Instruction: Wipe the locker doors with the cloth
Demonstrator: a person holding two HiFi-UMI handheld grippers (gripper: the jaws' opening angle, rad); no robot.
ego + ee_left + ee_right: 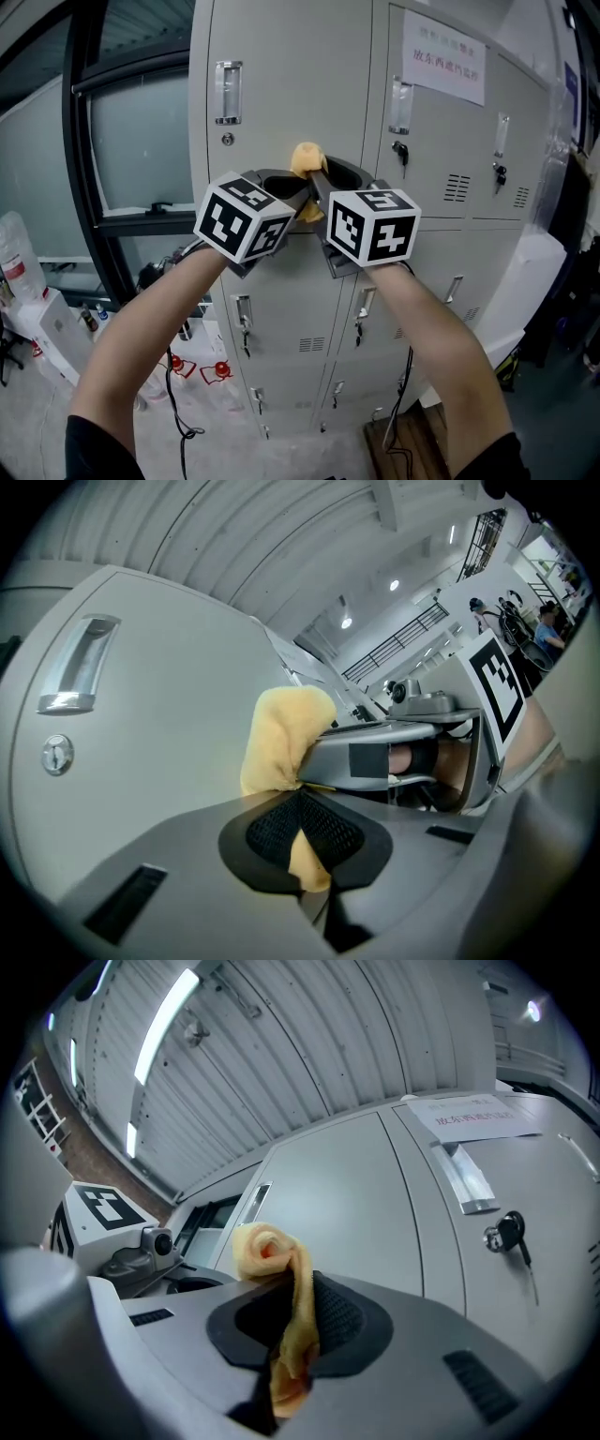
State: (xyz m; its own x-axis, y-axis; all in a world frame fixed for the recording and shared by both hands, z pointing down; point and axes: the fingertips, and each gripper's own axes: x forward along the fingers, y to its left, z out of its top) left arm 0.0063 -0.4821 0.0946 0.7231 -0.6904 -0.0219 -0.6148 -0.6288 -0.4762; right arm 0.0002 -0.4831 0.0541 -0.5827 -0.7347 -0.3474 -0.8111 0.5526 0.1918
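Observation:
A small yellow cloth [306, 159] is bunched against the upper grey locker door [291, 84], below its handle [228, 92] and round lock [228, 139]. My left gripper [289, 187] and right gripper [323, 183] meet at it, side by side. In the left gripper view the cloth [281, 738] bulges past the jaws, and my left gripper [298, 808] is shut on a fold of it, the door [159, 714] just beyond. In the right gripper view a twisted strand of cloth [267, 1251] runs down between the pads, with my right gripper [292, 1321] shut on it.
The door to the right carries a paper notice [443, 58] and a key in its lock [401, 150]. Lower doors have handles [244, 312]. A window frame [84, 150] stands to the left. Bottles [19, 253], red items [192, 367] and cables [178, 412] sit on the floor.

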